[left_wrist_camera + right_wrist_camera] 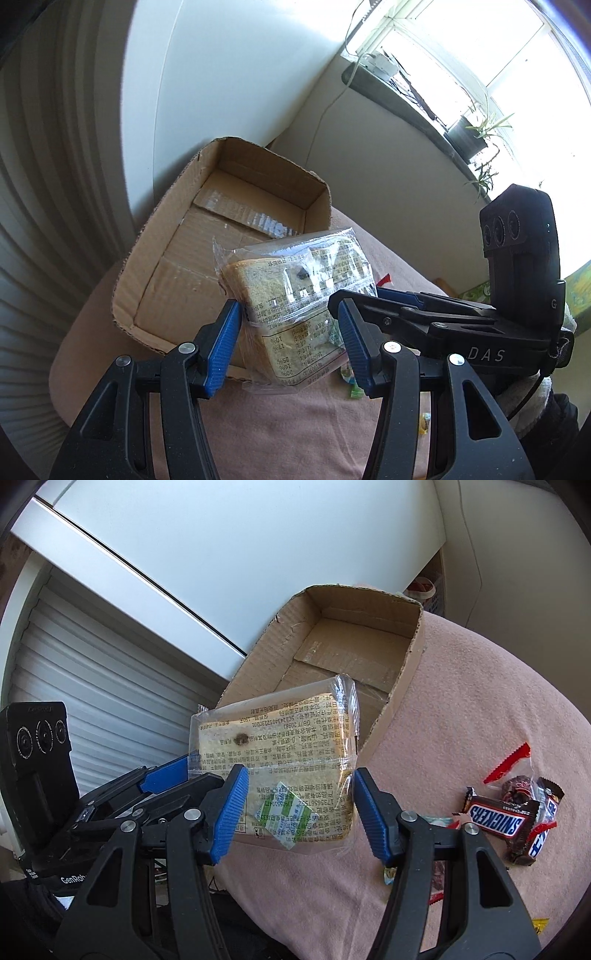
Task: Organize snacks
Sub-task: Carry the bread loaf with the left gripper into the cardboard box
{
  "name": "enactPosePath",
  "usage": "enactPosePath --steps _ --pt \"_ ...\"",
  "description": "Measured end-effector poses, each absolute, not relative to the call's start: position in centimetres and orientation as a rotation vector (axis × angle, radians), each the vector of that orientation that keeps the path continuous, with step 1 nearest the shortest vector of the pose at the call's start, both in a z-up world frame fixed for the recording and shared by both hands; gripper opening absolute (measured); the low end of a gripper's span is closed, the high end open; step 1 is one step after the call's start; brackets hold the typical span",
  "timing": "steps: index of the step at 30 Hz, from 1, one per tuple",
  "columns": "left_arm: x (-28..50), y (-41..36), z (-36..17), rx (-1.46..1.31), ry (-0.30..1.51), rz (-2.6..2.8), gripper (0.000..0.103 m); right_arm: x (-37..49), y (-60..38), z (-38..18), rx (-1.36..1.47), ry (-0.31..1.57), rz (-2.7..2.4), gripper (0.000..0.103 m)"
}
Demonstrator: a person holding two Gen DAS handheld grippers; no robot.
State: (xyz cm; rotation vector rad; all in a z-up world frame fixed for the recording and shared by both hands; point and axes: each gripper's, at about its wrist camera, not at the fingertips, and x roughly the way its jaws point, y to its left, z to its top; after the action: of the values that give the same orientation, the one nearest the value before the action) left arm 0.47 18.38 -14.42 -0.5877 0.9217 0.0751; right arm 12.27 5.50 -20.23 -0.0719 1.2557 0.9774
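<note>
Both grippers, left [290,345] and right [297,812], clamp one bread pack [275,764], probably firm. Mid-carry; next: lower into box [354,635], release.

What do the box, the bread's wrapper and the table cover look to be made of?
Box: corrugated cardboard, matt brown; fluting shows along the torn rim, clear tape glints on the floor seam.
Bread wrapper: thin clear plastic film, glossy; the slices show through it, and it crinkles with bright highlights and printed text.
Table cover: probably soft pink fabric, matt and slightly fuzzy, draped over a rounded edge.
</note>
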Motion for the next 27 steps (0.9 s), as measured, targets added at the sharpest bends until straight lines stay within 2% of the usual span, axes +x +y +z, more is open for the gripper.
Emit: enactPosePath --steps 11,27 --pt "0.8 20.9 -16.3 -0.53 0.957 0.157 0.052 13.0 10.1 -21.6 -0.137 1.289 0.991 0.059" --pt "0.2 21.1 -16.3 -0.461 0.971 0.204 0.052 12.9 8.9 -21.1 -0.179 1.254 0.935 0.059"
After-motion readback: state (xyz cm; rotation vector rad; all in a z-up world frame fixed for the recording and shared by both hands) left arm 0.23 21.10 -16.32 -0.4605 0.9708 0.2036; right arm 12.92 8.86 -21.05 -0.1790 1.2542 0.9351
